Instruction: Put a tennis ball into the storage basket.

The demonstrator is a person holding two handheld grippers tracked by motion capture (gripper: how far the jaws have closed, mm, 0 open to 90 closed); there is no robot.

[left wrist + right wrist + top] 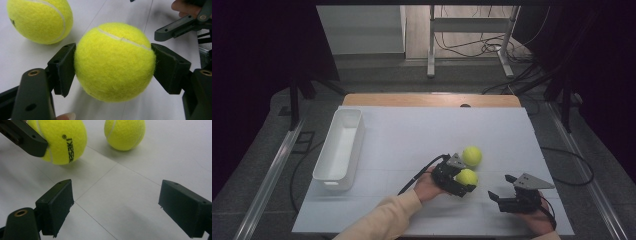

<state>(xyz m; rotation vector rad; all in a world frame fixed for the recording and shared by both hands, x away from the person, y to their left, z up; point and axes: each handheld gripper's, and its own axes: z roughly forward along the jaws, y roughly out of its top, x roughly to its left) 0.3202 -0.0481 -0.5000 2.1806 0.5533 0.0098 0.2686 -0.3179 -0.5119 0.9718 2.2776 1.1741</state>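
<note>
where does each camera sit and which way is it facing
High view: above the person's side, looking forward and down on the table; shows both forearms, left tool, right tool, bin.
Left gripper view: rides the left tool, looking along its jaws shut on the held ball; a fingertip shows.
Right gripper view: rides the right tool, looking between its open jaws at the table.
Shared: all three show the held ball and the loose ball.
</note>
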